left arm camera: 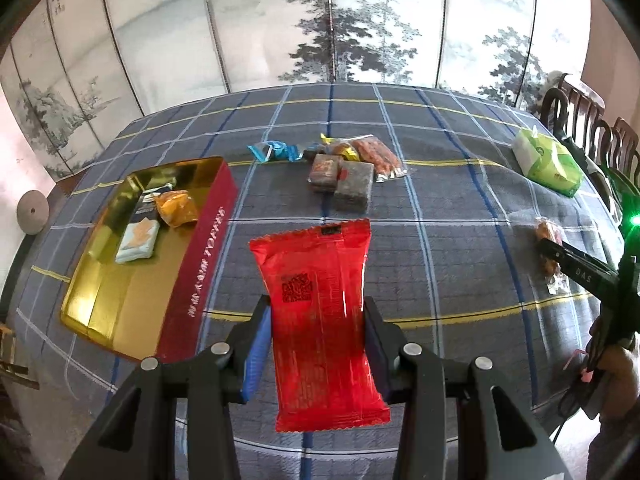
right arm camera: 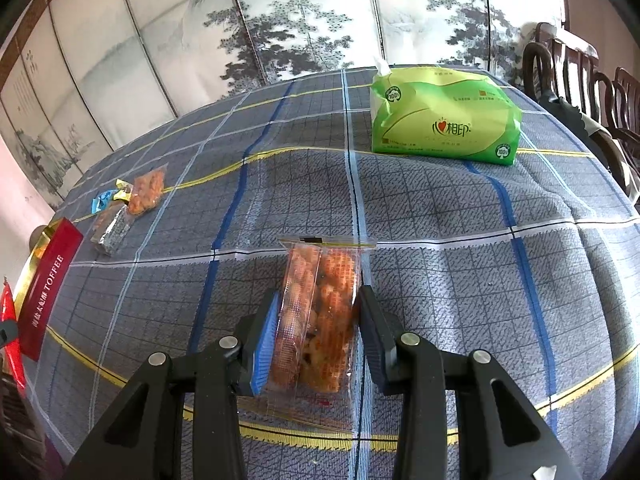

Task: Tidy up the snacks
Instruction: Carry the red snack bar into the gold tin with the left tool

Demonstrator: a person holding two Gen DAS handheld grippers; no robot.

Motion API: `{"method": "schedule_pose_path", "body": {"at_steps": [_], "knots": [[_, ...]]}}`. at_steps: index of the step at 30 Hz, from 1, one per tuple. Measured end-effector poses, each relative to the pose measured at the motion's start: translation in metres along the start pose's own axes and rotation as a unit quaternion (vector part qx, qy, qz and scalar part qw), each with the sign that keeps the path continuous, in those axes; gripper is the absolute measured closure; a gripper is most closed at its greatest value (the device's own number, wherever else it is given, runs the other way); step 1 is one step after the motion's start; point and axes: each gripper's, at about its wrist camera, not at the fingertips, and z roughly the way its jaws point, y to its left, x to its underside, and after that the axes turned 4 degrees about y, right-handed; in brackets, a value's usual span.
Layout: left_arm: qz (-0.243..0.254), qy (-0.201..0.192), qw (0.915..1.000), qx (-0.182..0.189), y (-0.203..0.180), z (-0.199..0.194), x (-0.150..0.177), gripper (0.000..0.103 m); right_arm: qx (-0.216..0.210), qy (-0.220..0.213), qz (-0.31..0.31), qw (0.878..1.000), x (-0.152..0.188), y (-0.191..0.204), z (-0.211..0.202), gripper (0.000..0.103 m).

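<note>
My left gripper [left arm camera: 318,320] is shut on a red snack packet [left arm camera: 320,312] and holds it above the table, to the right of the red and gold toffee box [left arm camera: 200,264]. The box holds a pale blue packet [left arm camera: 138,240], an orange packet [left arm camera: 176,208] and a dark one. My right gripper [right arm camera: 318,320] is shut on a clear packet of orange-brown snacks [right arm camera: 320,312]; I cannot tell whether the packet rests on the cloth or is lifted. That packet and the right gripper also show in the left wrist view [left arm camera: 550,252] at the right.
A pile of loose snacks [left arm camera: 344,168] lies at mid-table, with a blue wrapper [left arm camera: 272,151] beside it; the pile also shows in the right wrist view [right arm camera: 124,208]. A green tissue pack [right arm camera: 444,116] stands at the far right. Wooden chairs [right arm camera: 580,80] stand beyond the right edge. A painted screen stands behind the table.
</note>
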Motion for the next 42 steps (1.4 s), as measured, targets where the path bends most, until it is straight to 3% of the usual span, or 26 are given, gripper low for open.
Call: {"method": "schedule_pose_path", "body": {"at_steps": [11,23,34,42], "knots": [[-0.043,-0.012,0.9987,-0.026,0.057,-0.008,-0.006,0.060,0.011,0.001,-0.006,1.000,0.000,0.003,0.001,0.067],[-0.076,-0.018,0.9932,-0.087,0.159,0.010,-0.029,0.060,0.017,0.002,-0.010,1.000,0.000,0.003,0.001,0.067],[-0.042,0.019,0.9982,-0.038,0.213,0.059,-0.036,0.060,0.026,0.003,-0.016,1.000,0.002,0.006,0.003,0.067],[-0.029,0.039,0.9979,-0.043,0.224,0.086,-0.036,0.060,0.042,0.006,-0.029,0.999,0.001,0.009,0.004,0.067]]}}
